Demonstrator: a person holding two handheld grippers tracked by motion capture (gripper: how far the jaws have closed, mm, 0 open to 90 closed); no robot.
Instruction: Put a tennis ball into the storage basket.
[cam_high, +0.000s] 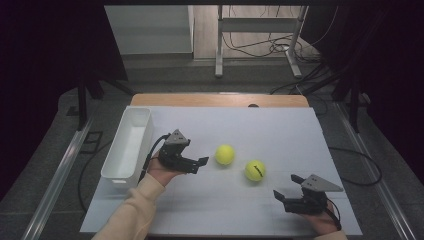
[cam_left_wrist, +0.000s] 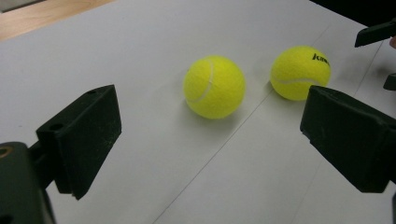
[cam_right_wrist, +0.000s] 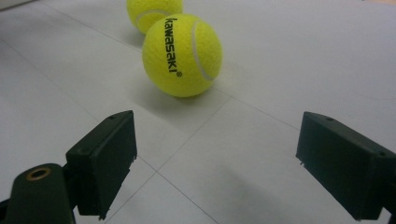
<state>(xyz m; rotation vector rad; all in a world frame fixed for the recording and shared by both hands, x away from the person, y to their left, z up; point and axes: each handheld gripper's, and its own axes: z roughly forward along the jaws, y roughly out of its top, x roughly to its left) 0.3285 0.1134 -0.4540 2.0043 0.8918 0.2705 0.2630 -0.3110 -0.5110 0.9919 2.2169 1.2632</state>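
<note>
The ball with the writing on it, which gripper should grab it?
Probably the right gripper: the printed ball lies just ahead of its open jaws. The left gripper, also open, faces the plain ball instead.

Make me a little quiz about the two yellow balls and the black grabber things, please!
1. True or false: the left gripper is squeezing the plain yellow felt tennis ball.
2. Which ball lies nearer the right gripper? A) the plain one B) the yellow felt tennis ball with black lettering
3. Fill in: the long white plastic bin stands at the ______ edge of the white table sheet in the high view.

Key: 1 false, its jaws stand open and apart from the ball. 2 B. 3 left.
</note>
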